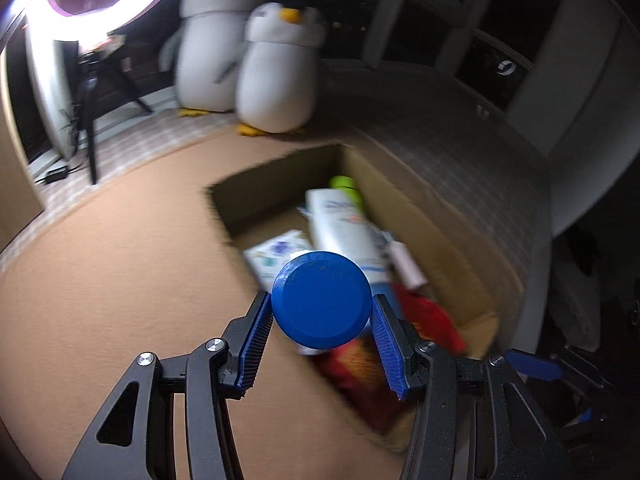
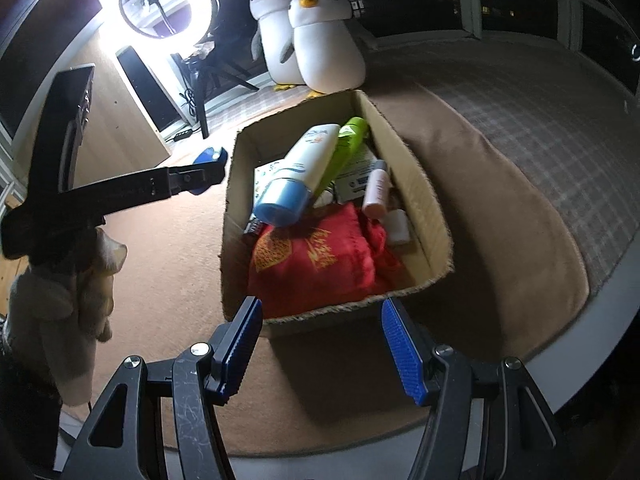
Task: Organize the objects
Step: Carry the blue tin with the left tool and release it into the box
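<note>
- Now clamped in the left gripper jaws: a blue-capped container, long axis toward the lens, cap end on.
- Just above it in frame, the cardboard box, nearly under the load.
- Half open and empty, right gripper jaws, below the box's near edge.

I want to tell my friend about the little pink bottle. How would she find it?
Look for the open cardboard box on the brown mat, in front of the two plush penguins. Inside, along its right wall, the small pink bottle lies just past the red cloth. It is far smaller than the white tube with the blue cap and the green bottle beside it, and the only pink thing there.
</note>
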Demonstrator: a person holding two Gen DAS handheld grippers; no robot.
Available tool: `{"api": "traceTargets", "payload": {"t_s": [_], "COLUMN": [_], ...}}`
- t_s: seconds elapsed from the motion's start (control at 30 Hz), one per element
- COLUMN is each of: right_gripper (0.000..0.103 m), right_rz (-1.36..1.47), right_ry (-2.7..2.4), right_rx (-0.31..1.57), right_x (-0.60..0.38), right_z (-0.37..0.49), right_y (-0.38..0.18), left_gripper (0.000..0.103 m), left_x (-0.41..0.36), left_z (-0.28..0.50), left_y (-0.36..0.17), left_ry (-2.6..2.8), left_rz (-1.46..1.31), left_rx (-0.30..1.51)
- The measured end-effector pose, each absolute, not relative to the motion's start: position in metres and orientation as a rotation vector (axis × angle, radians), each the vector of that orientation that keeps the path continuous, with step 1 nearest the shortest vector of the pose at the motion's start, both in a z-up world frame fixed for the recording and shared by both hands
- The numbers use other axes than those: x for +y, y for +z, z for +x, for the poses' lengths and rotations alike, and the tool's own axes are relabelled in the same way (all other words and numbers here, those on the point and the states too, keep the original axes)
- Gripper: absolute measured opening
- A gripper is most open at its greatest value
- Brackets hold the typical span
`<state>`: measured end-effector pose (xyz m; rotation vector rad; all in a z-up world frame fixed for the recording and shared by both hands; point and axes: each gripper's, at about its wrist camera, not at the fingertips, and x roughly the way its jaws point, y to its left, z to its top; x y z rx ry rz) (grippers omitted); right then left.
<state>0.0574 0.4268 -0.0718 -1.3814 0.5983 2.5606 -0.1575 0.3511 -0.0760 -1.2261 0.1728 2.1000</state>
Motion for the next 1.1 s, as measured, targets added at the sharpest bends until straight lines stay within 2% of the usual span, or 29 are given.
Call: {"api": "traceTargets", "payload": {"t_s": [0.27, 0.63, 0.87, 1.1], "right_gripper": [0.058, 0.058, 0.058, 0.058], "right_rz": [-1.380, -1.382, -1.392, -1.419], "right_ry": [2.539, 2.517, 2.519, 2.544], "right_rx": [0.598, 0.613, 0.610, 0.587], "right_x": [0.438, 0.448, 0.447, 0.431], "right_z": [0.070, 0.081, 0.080, 0.071], "right_y": [-0.073, -0.077, -0.077, -0.076], "left_gripper": [0.054, 0.054, 0.054, 0.054], "left_x": [0.398, 0.424, 0.411, 0.365], "left_z": [-0.131, -0.122, -0.123, -0.129], "left_y": [-0.079, -0.087, -0.082, -0.078], "left_ry": [2.018, 1.964, 1.987, 2.059], "left_rz": [-1.210, -1.231, -1.227, -1.242], "left_rx": [0.204, 0.208, 0.192, 0.161]}}
